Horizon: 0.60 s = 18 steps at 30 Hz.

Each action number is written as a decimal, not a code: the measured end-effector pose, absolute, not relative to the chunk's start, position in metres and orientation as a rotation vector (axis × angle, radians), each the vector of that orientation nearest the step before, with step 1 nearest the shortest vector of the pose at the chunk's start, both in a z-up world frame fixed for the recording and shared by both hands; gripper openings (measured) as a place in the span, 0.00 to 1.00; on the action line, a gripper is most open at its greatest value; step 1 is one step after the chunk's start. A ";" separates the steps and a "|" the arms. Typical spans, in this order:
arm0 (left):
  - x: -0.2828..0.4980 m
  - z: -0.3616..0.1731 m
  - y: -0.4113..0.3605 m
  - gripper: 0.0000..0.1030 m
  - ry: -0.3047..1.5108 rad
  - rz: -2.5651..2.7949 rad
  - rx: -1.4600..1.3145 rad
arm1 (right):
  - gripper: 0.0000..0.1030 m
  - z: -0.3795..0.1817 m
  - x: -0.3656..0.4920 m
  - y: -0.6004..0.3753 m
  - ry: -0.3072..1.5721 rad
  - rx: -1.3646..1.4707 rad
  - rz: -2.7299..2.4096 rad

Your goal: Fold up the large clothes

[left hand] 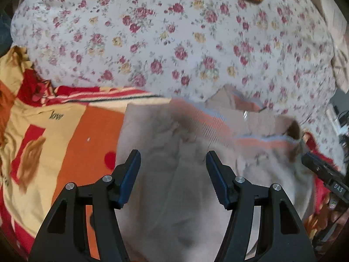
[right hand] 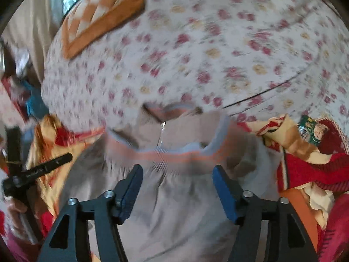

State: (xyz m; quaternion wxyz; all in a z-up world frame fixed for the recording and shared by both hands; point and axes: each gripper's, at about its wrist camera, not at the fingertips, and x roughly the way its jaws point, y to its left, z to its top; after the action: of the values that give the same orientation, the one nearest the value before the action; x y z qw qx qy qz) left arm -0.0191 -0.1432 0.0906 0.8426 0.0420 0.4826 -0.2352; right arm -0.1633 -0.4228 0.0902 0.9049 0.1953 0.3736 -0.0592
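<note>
A beige-grey garment (left hand: 174,174) with orange and pale blue stripes and a zip lies bunched on the bed below both grippers; it also shows in the right wrist view (right hand: 174,196). My left gripper (left hand: 173,159) is open and empty just above the garment's plain part. My right gripper (right hand: 177,174) is open and empty above the garment, near its striped band (right hand: 165,156). The right gripper's body shows at the right edge of the left wrist view (left hand: 327,174). The left gripper's body shows at the left of the right wrist view (right hand: 37,172).
A white floral bedsheet (left hand: 174,43) covers the bed beyond the garment. An orange, yellow and red printed blanket (left hand: 54,142) lies left of the garment and also right of it in the right wrist view (right hand: 305,163). An orange patterned cushion (right hand: 102,15) lies at the far side.
</note>
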 end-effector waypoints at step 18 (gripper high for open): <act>0.019 0.054 -0.193 0.60 0.948 -0.355 0.193 | 0.13 0.041 -0.062 -0.404 0.820 0.286 -0.250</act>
State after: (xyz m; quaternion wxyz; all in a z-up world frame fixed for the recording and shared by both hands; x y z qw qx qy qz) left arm 0.0188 -0.1933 0.0538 0.8701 0.0923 0.4534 -0.1698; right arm -0.0625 -0.4042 0.0414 0.8998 0.1381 0.3960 -0.1206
